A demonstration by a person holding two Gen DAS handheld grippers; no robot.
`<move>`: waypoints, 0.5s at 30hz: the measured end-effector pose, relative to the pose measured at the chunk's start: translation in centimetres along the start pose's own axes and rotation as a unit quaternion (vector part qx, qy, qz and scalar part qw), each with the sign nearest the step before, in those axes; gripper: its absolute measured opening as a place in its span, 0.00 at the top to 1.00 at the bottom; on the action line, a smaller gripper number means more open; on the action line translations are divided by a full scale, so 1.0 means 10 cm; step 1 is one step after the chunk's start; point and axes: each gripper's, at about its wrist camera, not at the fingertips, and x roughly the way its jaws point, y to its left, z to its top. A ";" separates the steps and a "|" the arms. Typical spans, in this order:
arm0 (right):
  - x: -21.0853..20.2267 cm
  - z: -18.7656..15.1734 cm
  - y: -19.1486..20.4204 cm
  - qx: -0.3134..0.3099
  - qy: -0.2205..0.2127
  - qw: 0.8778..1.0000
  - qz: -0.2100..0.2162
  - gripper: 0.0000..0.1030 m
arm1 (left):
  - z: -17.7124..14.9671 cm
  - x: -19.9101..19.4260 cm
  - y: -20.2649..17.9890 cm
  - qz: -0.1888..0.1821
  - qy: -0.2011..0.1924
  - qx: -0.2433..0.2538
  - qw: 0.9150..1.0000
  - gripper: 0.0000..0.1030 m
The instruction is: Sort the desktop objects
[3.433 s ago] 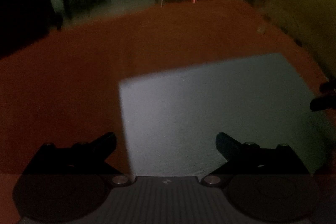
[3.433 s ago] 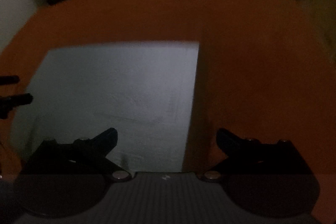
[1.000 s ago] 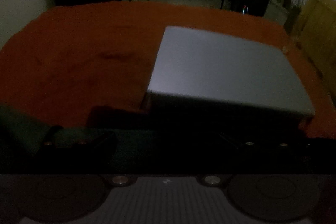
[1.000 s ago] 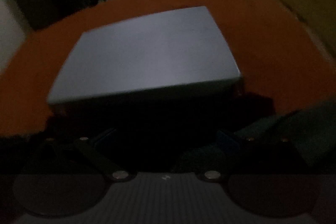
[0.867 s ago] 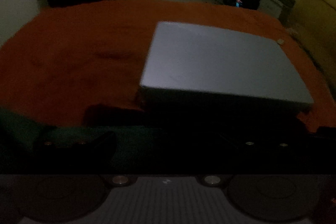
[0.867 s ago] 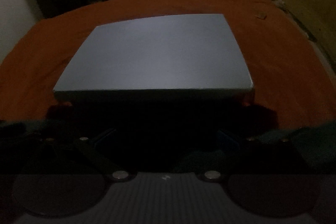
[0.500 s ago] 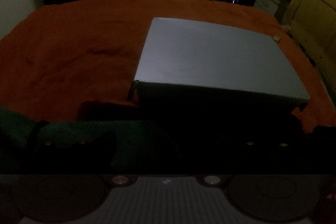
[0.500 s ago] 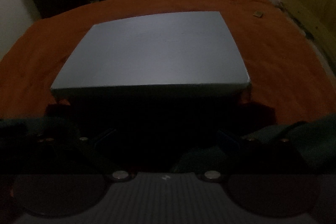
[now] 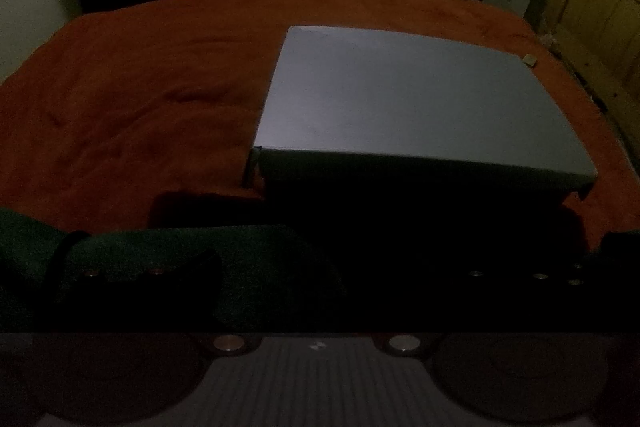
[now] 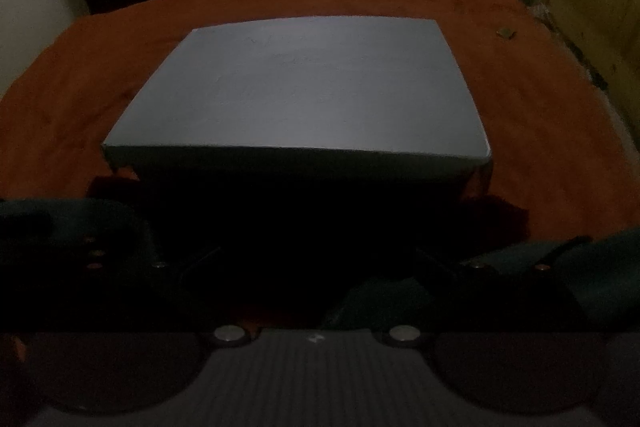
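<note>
Black and lost in shadow, the left tongs [image 9: 320, 267] and right tongs [image 10: 316, 259] hang low, side by side, over dark green cloth [image 9: 192, 259]; both look spread wide and empty, probably readied for a first pick. Just beyond sits a closed grey box [image 10: 304, 87] on the orange-covered table [image 10: 540, 115], with one small object [image 10: 505, 33] well past its far right corner.
</note>
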 end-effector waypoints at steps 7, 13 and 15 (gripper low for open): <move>0.05 0.00 -0.07 0.032 -0.003 0.999 0.003 0.00 | 0.05 0.09 -0.03 -0.005 -0.005 -0.033 0.999 0.01; 0.03 -0.02 0.01 0.024 -0.017 0.999 -0.022 0.00 | 0.01 0.09 -0.03 0.012 -0.009 -0.038 0.999 0.01; 0.03 -0.03 0.06 0.009 -0.027 0.999 -0.035 0.00 | -0.01 0.09 -0.04 0.021 -0.009 -0.036 0.999 0.01</move>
